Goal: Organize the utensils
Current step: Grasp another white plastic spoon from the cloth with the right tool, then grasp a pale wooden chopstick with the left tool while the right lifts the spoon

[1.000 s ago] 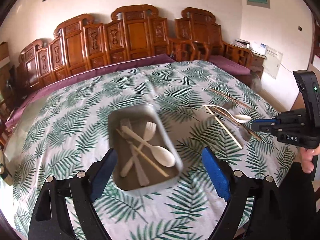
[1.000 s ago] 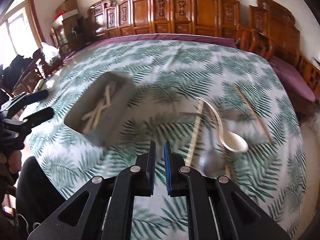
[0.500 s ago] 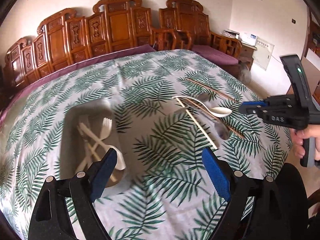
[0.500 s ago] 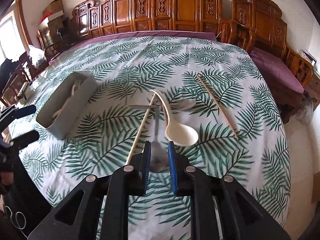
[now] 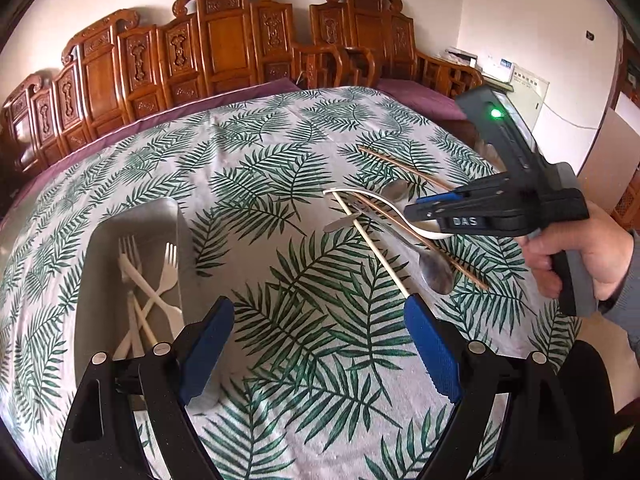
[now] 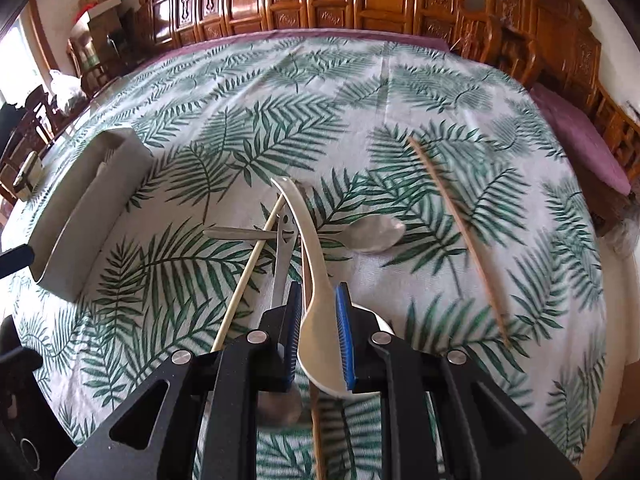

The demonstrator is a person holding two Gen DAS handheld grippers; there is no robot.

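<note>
Right gripper point(image 6: 318, 328), lower centre, jaws just widened, straddled white spoon point(image 6: 308, 256), contact unclear; left gripper point(image 5: 320, 336) gaped empty.

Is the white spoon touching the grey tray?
Apart. The right wrist view shows the white spoon well to the right of the grey tray, with a wide stretch of leaf-print tablecloth between them.

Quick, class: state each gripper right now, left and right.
Left gripper: open, holding nothing.
Right gripper: fingers just opened a little, straddling the white spoon; no visible pinch, so open.
</note>
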